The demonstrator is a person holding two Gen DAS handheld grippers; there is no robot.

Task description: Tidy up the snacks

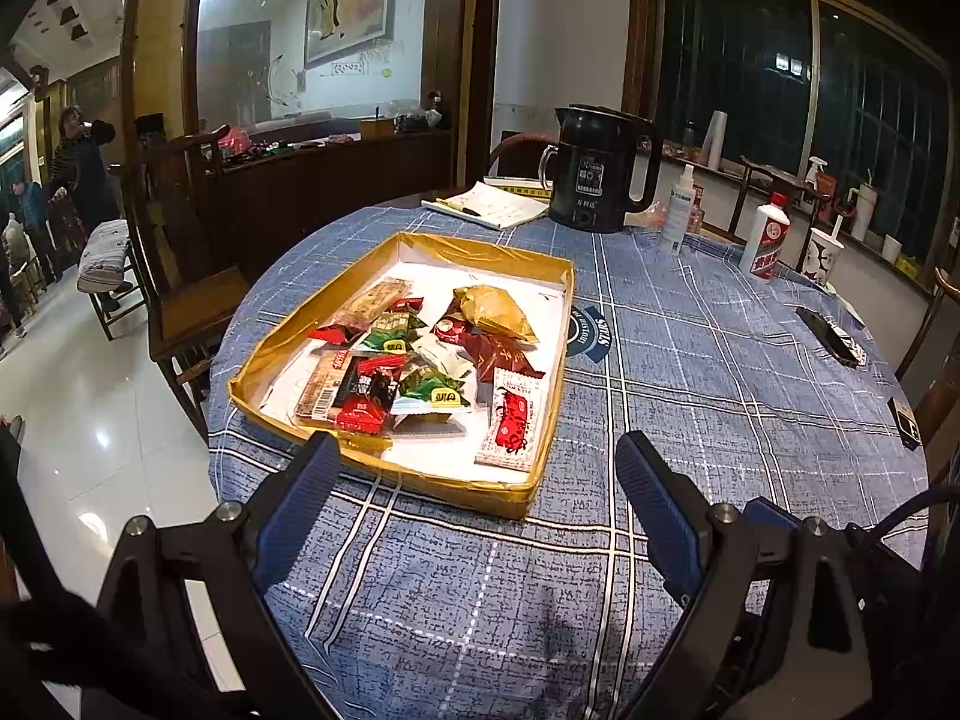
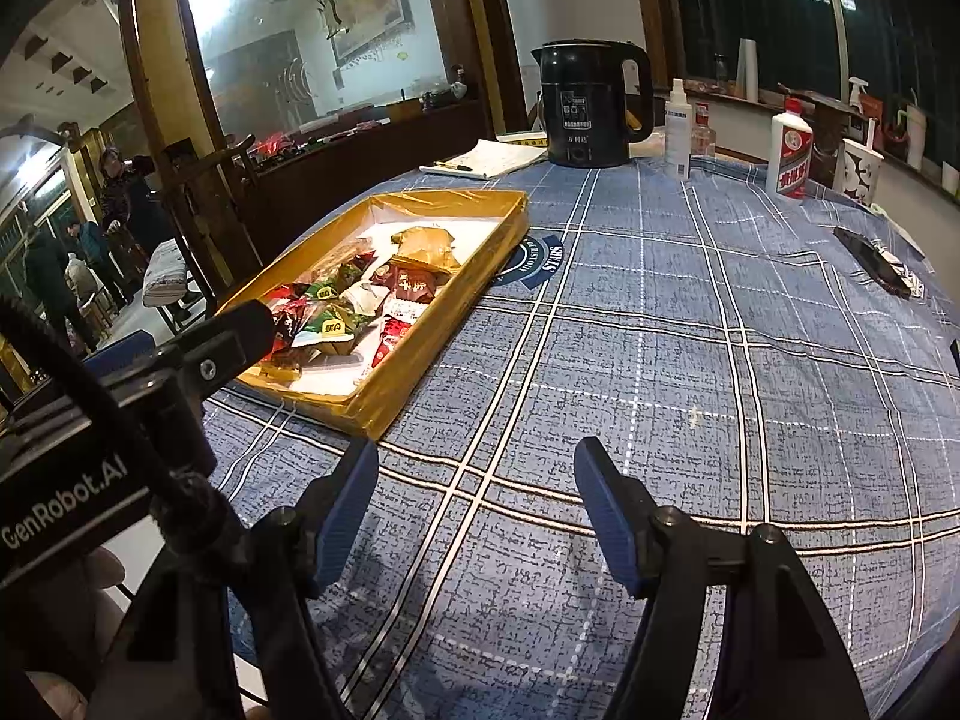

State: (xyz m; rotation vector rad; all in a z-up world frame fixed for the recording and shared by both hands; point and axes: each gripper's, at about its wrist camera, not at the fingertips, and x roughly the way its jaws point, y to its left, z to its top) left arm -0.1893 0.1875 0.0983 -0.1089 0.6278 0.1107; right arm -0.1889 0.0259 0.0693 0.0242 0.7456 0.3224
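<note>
A shallow gold cardboard tray sits on the blue plaid tablecloth and holds several wrapped snacks: red, green, gold and white packets. My left gripper is open and empty, hovering just in front of the tray's near edge. The tray also shows in the right wrist view with the snacks inside. My right gripper is open and empty over bare cloth, to the right of the tray's near corner. The left gripper's body shows at the left of that view.
At the table's far side stand a black kettle, a notepad with pen, a spray bottle, a white liquor bottle and a paper cup. A dark phone lies at right. Wooden chairs surround the table.
</note>
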